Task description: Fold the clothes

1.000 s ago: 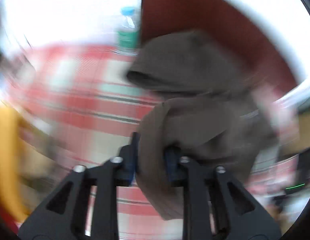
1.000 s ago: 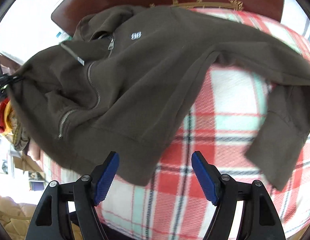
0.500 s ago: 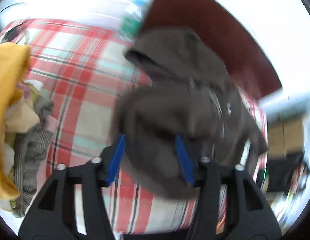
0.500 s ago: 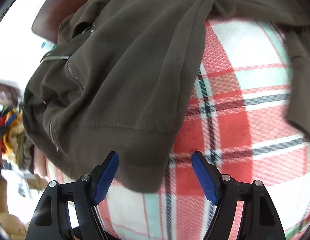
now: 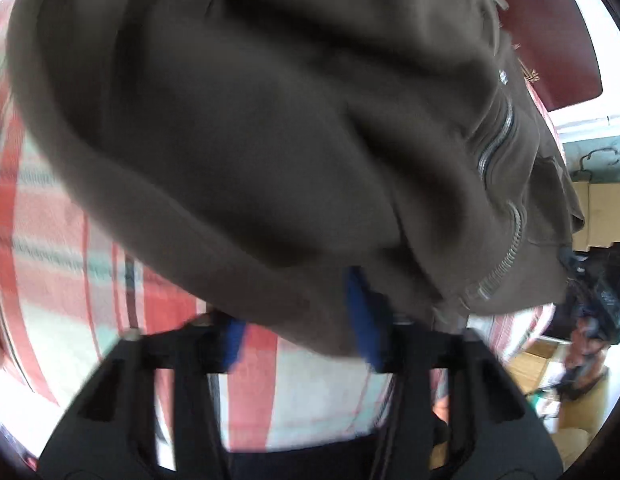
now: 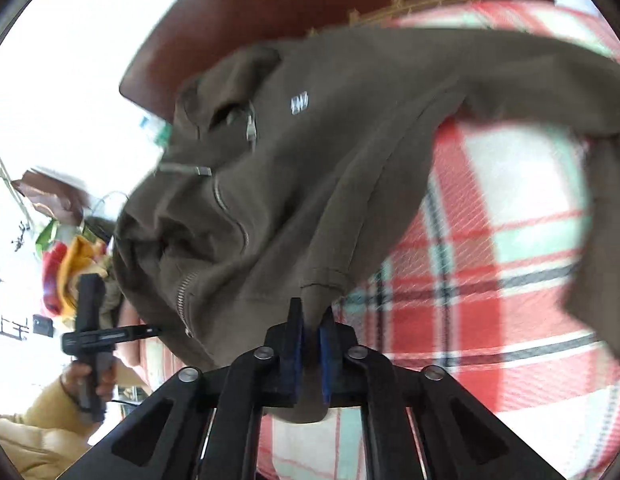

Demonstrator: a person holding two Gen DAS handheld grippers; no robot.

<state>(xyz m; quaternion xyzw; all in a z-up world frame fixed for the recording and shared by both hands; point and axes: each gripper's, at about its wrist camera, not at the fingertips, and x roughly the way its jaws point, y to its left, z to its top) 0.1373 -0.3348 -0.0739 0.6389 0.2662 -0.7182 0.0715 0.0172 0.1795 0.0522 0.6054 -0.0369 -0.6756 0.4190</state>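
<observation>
A dark brown zip hoodie lies on a red, white and green plaid blanket. My right gripper is shut on the hoodie's bottom hem, near the zipper side. In the left wrist view the hoodie fills most of the frame, with its zipper at the right. My left gripper is open, its blue pads apart with the hoodie's edge hanging between and over them. In the right wrist view the left gripper reaches to the hoodie's left edge.
A dark red headboard runs behind the blanket. A heap of yellow and red clothes lies at the left. Cardboard boxes and dark clutter stand beyond the bed's right edge.
My right gripper has closed on the hoodie's hem; it was open before. My left gripper let go of the hoodie, opened, and pushed in close under the bunched cloth.
</observation>
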